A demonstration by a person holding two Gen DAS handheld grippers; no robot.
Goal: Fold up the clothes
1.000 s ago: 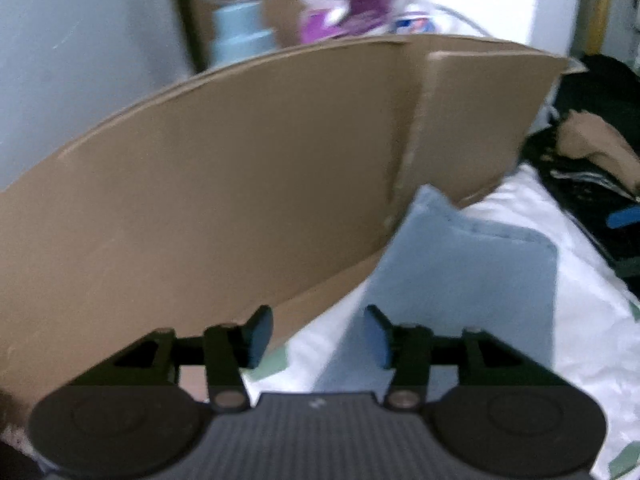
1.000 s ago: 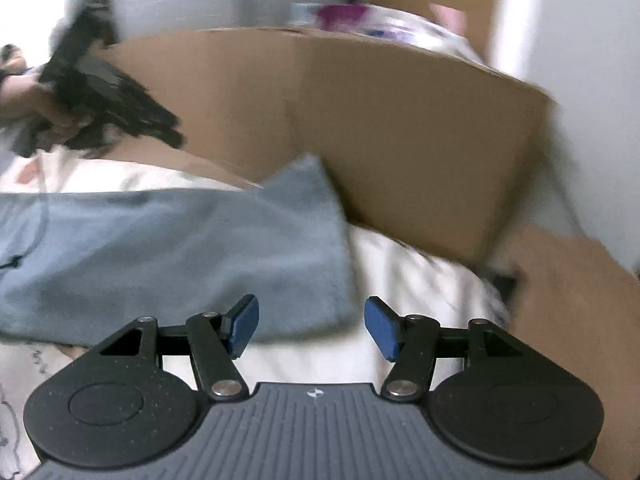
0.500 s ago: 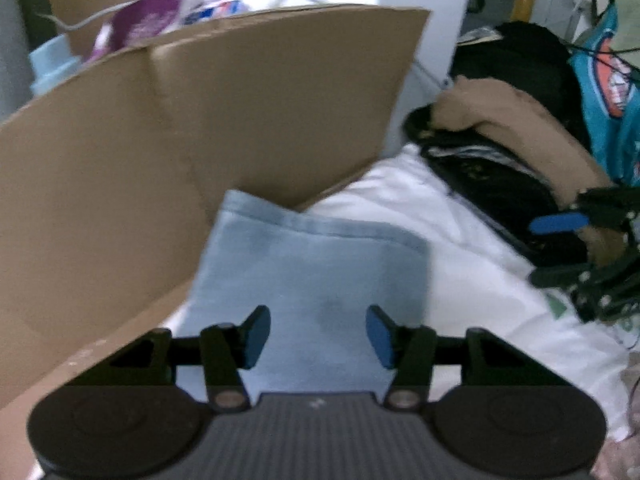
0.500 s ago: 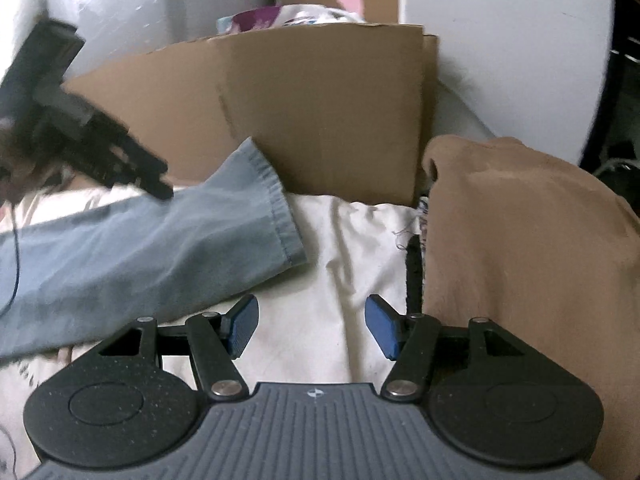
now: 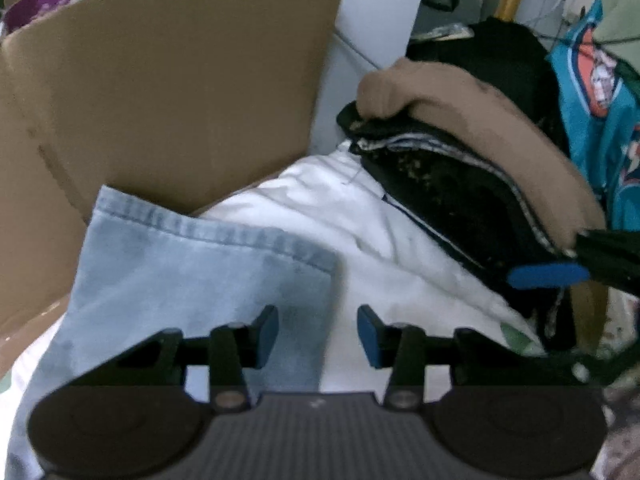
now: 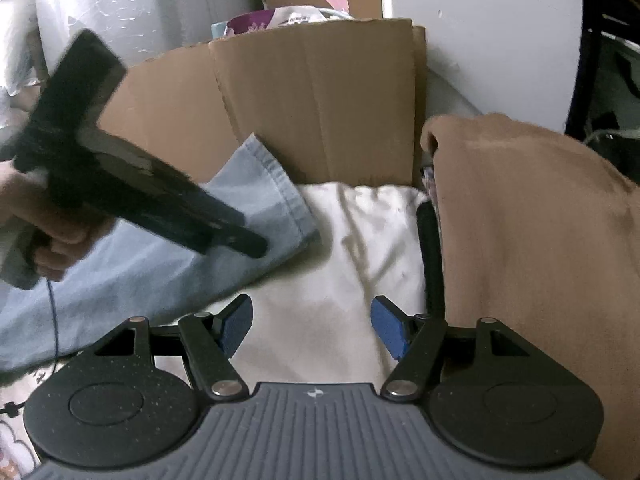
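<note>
My left gripper (image 5: 318, 330) gapes empty over the jeans (image 5: 200, 276) hem, lower left | my right gripper (image 6: 312, 326) spread, empty, above the white sheet (image 6: 340, 280) at centre | cardboard (image 6: 316, 100) walls the top | brown garment (image 6: 540, 240) crowds right; box contents unclear

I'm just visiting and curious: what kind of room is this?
Probably a bedroom or a cluttered home storage corner: jeans lie on a white sheet, clothes are piled beside them, and a cardboard box stands behind.
</note>
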